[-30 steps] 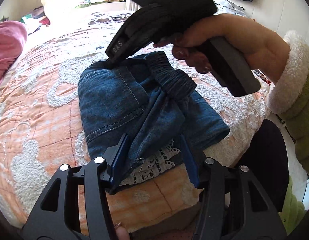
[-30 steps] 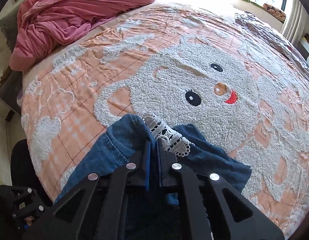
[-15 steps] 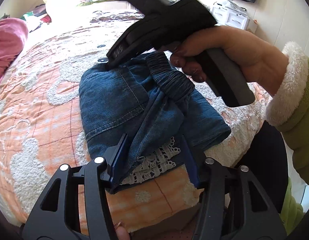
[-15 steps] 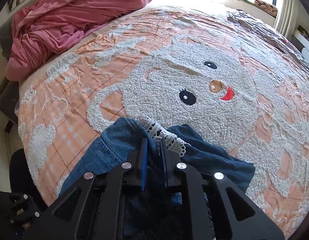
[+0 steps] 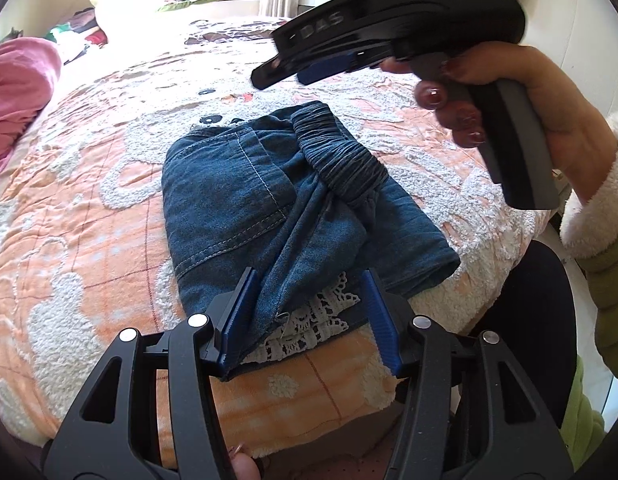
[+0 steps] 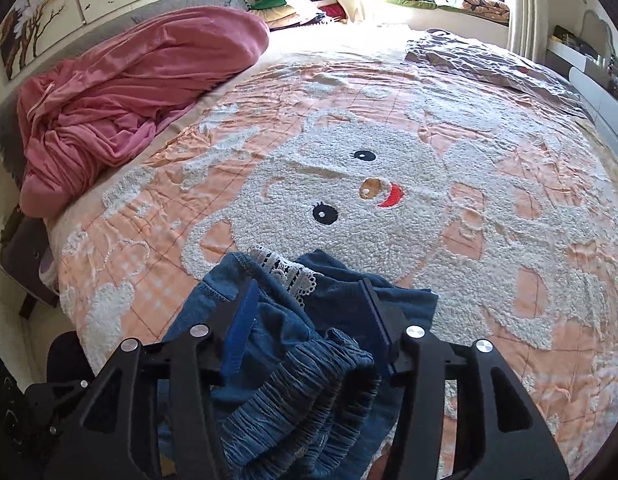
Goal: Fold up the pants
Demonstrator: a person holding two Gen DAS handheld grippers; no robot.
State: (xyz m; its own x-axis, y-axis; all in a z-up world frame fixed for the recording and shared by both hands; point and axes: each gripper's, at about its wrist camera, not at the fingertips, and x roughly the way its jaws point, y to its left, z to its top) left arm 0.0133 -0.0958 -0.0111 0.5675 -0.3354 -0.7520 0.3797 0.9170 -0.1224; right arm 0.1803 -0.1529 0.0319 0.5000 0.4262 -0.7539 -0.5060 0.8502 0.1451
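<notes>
Folded blue denim pants lie on the orange bedspread, their gathered waistband on top and a white lace hem at the near end. My left gripper stands half open astride that hem; its left pad touches the denim and the cloth lies flat between the fingers. A hand holds my right gripper in the air above the far end of the pants, its jaws opening with nothing between them. In the right wrist view that gripper hovers over the waistband.
A crumpled pink blanket lies at the bed's far left. A grey quilt covers the far right corner. The bedspread bears a big white plush rabbit face. The bed's edge runs just below the pants.
The right gripper, shut on the denim a second ago, has opened, let the pants go and lifted away from them. The left gripper and the pants have stayed put.
</notes>
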